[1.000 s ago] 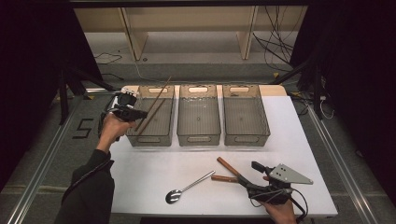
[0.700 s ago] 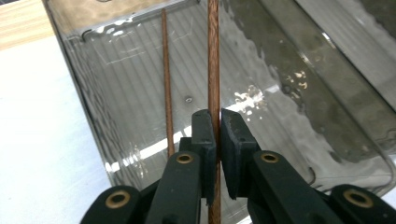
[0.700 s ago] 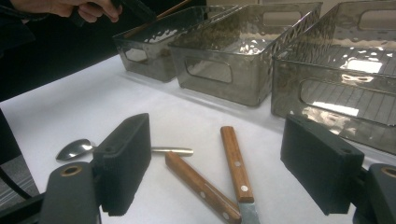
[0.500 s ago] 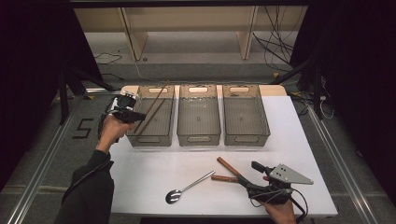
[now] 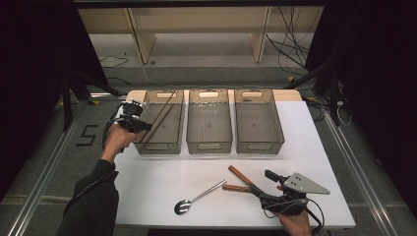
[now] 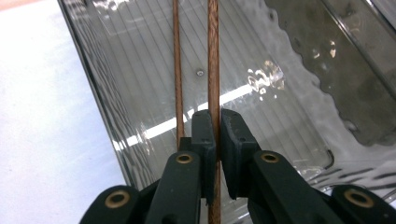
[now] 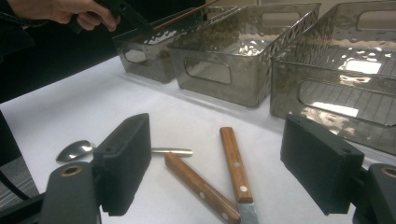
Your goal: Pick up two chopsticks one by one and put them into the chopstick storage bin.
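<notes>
My left gripper [image 6: 211, 140] is pinched tight on one wooden chopstick [image 6: 213, 56] over the left bin [image 5: 169, 142], with a second chopstick [image 6: 177, 70] lying just beside it. My right gripper [image 7: 215, 172] sits wide open, holding nothing, near two wood-handled knives [image 7: 233, 163] and a shiny metal spoon [image 5: 196, 196] on the white table [image 5: 147, 182].

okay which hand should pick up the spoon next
Right, probably. The right tool is open near the spoon; the left tool is shut on a chopstick over the left bin.
</notes>
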Motion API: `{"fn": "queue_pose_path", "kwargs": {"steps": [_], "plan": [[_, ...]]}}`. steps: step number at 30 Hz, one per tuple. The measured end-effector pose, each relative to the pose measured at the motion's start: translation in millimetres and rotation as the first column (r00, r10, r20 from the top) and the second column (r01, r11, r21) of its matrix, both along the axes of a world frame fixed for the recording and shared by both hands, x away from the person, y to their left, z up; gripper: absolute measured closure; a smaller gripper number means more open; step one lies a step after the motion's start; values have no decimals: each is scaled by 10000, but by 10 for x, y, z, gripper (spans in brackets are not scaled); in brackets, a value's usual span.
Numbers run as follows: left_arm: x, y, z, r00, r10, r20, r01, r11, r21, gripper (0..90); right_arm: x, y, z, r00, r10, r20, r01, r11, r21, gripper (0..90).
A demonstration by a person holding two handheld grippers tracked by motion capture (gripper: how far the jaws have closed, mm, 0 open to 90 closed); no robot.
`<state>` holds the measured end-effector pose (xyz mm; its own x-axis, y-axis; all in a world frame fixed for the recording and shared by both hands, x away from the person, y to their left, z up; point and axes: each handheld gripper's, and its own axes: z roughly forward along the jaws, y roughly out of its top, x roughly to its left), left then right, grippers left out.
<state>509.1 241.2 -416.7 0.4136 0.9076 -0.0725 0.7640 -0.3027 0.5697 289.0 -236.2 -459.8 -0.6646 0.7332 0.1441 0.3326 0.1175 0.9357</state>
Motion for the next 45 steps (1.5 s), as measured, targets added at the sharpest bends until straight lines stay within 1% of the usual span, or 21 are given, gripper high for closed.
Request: {"fn": "queue_pose_path", "kwargs": {"steps": [1,5,6,7,8,10,11,14,18,19,22,24,26,30,31,33,34,35,37,40,45], "plan": [[-2,-1,-8,10000,39,-12,-39,10000,28,839,1,-1,0,10000,-5,4,5,10000,21,253],[-15,3,0,9995,304,-25,-304,9995,-131,821,0,-1,0,10000,-8,-1,8,10000,22,253],[-21,3,17,9996,230,-174,-235,9993,-287,761,0,0,1,10000,-17,1,17,10000,28,253],[-33,-2,40,9997,98,-229,-107,9992,-394,722,0,-1,1,10000,-28,-9,28,10000,24,253],[-53,-19,69,9999,129,-99,-133,9990,-427,690,-1,-1,1,10000,-29,-38,29,10000,24,253],[-100,-56,142,9994,223,272,-215,9994,-270,592,2,-3,0,10000,-34,-27,34,10000,21,253],[-132,-84,182,9986,222,489,-206,9993,-323,557,4,-4,0,10000,-36,-27,36,10000,26,253],[-223,-169,258,9980,-9,635,34,9992,-396,452,-1,-4,3,10000,-37,1,37,10000,-8,253],[-363,-300,301,9965,-287,791,335,9977,-591,365,-5,-6,8,10000,-46,59,46,10000,-1,253],[-398,-329,299,9959,-334,840,397,9964,-747,357,-6,-5,9,10000,-53,49,53,10000,-4,253],[-495,-410,272,9938,-518,981,613,9935,-962,334,-8,-6,11,10000,-52,53,52,10000,-34,253],[-549,-457,250,9925,-690,1006,795,9914,-1038,320,-9,-7,11,10000,-60,46,60,10000,-42,253],[-586,-491,234,9910,-859,1030,963,9903,-1004,309,-7,-8,9,10000,-66,59,66,10000,-38,253],[-662,-540,211,9883,-980,1166,1123,9860,-1234,289,-6,-10,11,9999,-79,68,79,9999,-70,253],[-684,-545,200,9869,-1034,1242,1194,9844,-1294,281,-7,-10,11,9999,-84,56,84,9999,-69,253],[-728,-546,161,9850,-906,1472,1135,9813,-1556,277,-8,-10,9,9999,-99,67,100,9999,-85,253],[-733,-552,143,9855,-1013,1360,1214,9814,-1488,277,-9,-10,9,9999,-101,68,102,9999,-90,253],[-744,-558,132,9852,-1037,1365,1228,9825,-1398,270,-10,-10,10,9999,-93,81,94,9999,-85,253],[-775,-567,123,9833,-1006,1514,1233,9812,-1484,269,-13,-9,10,9999,-87,86,88,9999,-98,253],[-821,-606,110,9807,-1150,1582,1368,9815,-1342,265,-10,-4,7,9999,-61,100,62,9999,-142,253],[-904,-706,118,9768,-1412,1611,1635,9772,-1351,254,-11,-9,7,9999,-66,124,67,9999,-137,253]]}}
